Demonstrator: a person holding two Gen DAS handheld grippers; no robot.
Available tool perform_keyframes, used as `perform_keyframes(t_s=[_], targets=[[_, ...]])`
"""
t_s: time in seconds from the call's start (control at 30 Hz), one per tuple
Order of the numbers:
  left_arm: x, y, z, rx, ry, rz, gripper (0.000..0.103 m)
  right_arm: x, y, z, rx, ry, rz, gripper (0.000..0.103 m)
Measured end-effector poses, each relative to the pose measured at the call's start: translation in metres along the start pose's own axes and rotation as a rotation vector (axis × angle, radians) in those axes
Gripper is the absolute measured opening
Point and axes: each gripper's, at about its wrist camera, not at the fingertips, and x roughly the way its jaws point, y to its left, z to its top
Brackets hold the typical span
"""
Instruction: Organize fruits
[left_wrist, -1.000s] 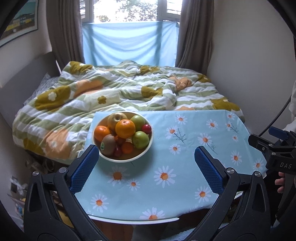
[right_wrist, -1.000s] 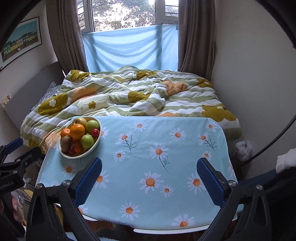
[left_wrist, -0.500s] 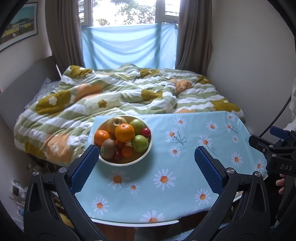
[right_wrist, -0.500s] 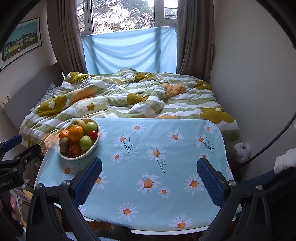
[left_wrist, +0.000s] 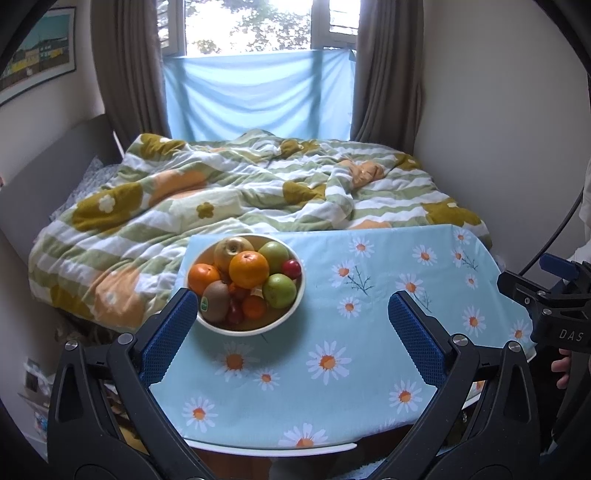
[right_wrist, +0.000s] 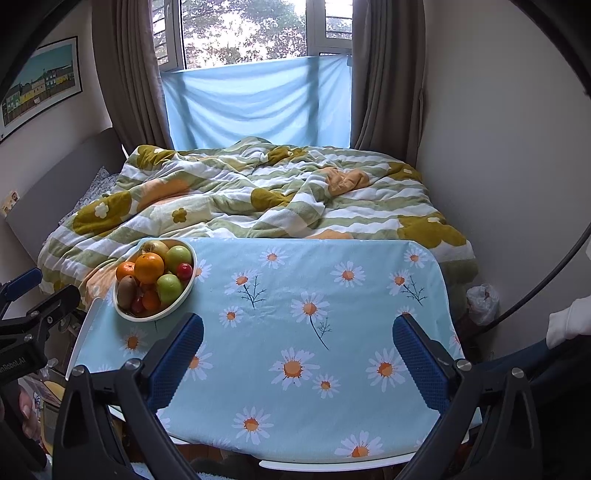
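A white bowl (left_wrist: 286, 317) heaped with fruit stands at the table's far left; it also shows in the right wrist view (right_wrist: 181, 297). On top lie an orange (left_wrist: 248, 268), a yellow apple (left_wrist: 232, 249), green apples (left_wrist: 279, 290), a kiwi (left_wrist: 215, 300) and small red fruits (left_wrist: 291, 268). My left gripper (left_wrist: 291, 314) is open and empty, hovering just in front of the bowl. My right gripper (right_wrist: 298, 339) is open and empty above the table's near middle.
The table wears a light blue daisy cloth (right_wrist: 332, 317). Behind it lies a bed with a rumpled green and orange quilt (right_wrist: 258, 199). Walls stand close on both sides. A white bag (right_wrist: 482, 299) sits on the floor at the right.
Both views have tilted up slightly, and the bowl and table have slid a little lower in frame. Both grippers remain open and empty.
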Motion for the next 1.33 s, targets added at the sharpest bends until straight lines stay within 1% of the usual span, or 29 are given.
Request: perform_keyframes(t_s=[0.73, 0.87, 1.0, 1.2, 1.33], targets=[[0.003, 0.005, 0.009, -0.006, 0.000, 0.003, 0.103, 0.003, -0.004, 0.004, 0.001, -0.004, -0.005, 0.102], [0.002, 0.008, 0.009, -0.023, -0.002, -0.006, 0.103, 0.004, -0.004, 0.004, 0.002, -0.004, -0.004, 0.102], [-0.001, 0.010, 0.008, -0.025, -0.022, 0.013, 0.103, 0.004, -0.006, 0.009, 0.003, -0.007, -0.003, 0.102], [0.005, 0.014, 0.007, -0.034, 0.002, 0.020, 0.103, 0.008, -0.006, 0.015, 0.003, -0.003, 0.004, 0.102], [0.011, 0.016, 0.006, -0.020, 0.016, 0.043, 0.103, 0.010, -0.003, 0.015, 0.007, 0.006, 0.009, 0.102]])
